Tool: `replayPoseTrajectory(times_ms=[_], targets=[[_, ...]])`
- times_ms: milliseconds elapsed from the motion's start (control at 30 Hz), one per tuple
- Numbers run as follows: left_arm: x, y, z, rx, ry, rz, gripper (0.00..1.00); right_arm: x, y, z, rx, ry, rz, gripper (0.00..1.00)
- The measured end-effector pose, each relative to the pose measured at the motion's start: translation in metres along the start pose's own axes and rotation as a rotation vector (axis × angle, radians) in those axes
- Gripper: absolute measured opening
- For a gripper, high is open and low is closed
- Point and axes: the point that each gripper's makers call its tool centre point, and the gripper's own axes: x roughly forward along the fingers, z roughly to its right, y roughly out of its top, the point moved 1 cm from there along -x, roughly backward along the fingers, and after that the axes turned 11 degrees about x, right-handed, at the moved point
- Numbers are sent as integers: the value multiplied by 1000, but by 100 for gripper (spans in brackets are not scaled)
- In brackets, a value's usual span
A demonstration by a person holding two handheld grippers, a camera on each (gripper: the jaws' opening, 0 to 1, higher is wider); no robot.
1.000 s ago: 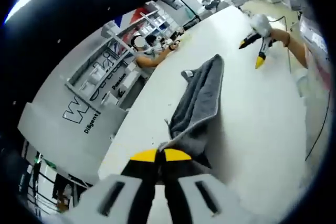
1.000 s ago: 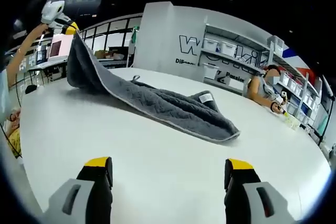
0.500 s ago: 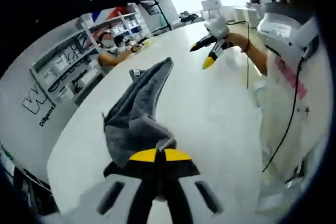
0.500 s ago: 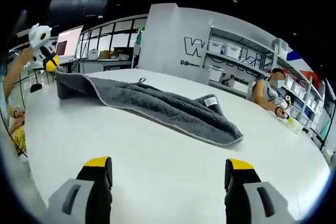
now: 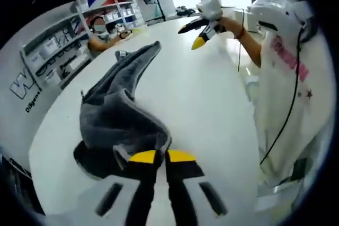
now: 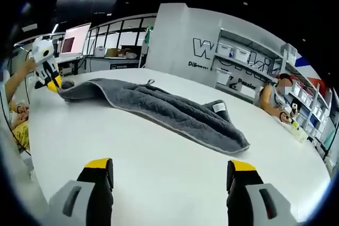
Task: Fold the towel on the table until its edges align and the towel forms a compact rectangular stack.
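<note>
Towel (image 6: 159, 110): grey, long rumpled strip on white worktop (image 6: 159, 173), unfolded, edges not aligned.

My left claw (image 5: 159, 156): jaws pinched on towel's near end, cloth bunched just above tips, low over worktop.

My right claw (image 6: 169, 175): jaws spread, empty, well apart from towel.

Step, by my judgement: early; spreading strip flat before first fold.

Next: right claw takes second corner; both ends carried over to far edge.

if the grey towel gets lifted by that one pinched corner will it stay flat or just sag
The grey towel will probably sag: it already lies in soft ripples and bunches near the left hand-held gripper. Its thick pile suggests some weight. The table looks smooth, so it would likely drag easily.
</note>
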Motion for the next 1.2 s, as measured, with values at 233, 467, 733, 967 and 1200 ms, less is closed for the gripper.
replayPoseTrajectory(times_ms=[233, 467, 733, 967, 1200], targets=[[-10, 4, 0, -25, 9, 48, 25, 2, 5, -4, -17, 10, -7, 92], [-27, 9, 1, -68, 68, 116, 57, 5, 9, -9, -33, 14, -13, 92], [-47, -13, -11, -167, 226, 117, 92, 7, 9, -13, -44, 15, -36, 92], [-62, -24, -14, -198, 283, 122, 98, 1, 14, -13, -47, -6, -31, 92], [-65, -32, -12, -219, 301, 120, 99, -7, 14, -15, -28, -17, -24, 92]])
